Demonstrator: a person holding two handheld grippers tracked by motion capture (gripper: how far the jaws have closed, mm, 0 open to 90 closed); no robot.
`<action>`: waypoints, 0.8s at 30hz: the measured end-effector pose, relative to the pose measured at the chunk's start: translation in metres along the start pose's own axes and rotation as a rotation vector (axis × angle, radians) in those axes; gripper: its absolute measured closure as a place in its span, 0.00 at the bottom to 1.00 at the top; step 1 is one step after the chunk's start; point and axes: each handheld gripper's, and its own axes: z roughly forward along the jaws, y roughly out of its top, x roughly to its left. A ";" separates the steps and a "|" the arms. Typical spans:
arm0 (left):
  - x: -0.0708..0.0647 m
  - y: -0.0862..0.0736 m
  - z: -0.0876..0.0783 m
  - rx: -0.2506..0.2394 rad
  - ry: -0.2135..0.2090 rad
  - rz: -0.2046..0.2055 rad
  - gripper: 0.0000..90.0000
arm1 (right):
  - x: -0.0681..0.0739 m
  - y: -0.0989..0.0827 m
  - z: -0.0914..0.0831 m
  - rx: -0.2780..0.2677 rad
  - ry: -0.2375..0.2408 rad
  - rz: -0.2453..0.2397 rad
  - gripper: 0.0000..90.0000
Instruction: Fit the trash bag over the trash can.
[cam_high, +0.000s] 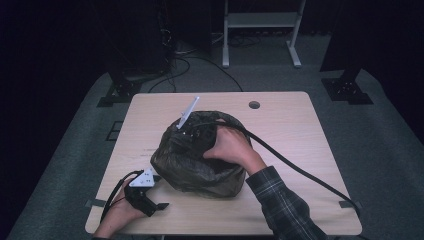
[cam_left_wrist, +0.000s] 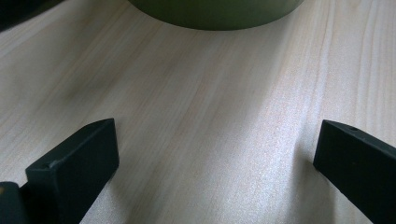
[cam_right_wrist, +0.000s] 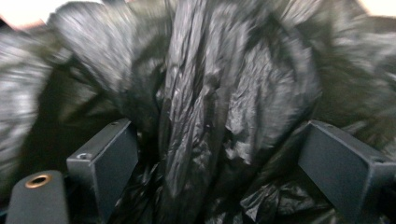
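Your right gripper (cam_right_wrist: 210, 154) is pushed into the top of the black bag (cam_high: 200, 162), which sits mid-bench over a green round container (cam_left_wrist: 215, 11). Its jaws stand wide apart, with a bunched fold of bag plastic rising between them; the pads do not look pressed on it, so nothing is gripped yet. That placement makes sense if you mean to gather the loose plastic at the mouth: the fold is centred between the jaws, ready for a pinch. The right gripper view is blurred, so the finer folds are hard to read.

Your left gripper (cam_high: 145, 192) rests low near the front left edge of the bench (cam_high: 300, 150), just beside the bag's base. Its jaws are also apart, with bare wood between them. Parked there, it stays out of the way yet close enough to steady the container.
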 end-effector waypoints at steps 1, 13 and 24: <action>0.000 0.000 0.000 0.000 0.000 0.001 0.00 | 0.000 0.000 0.003 0.018 0.002 -0.003 0.13; 0.000 0.000 0.000 0.002 -0.002 0.004 0.00 | 0.003 0.010 0.021 0.110 0.002 -0.021 0.13; 0.000 0.000 0.000 0.002 -0.002 0.004 0.00 | 0.007 0.002 -0.015 0.063 -0.056 -0.031 0.13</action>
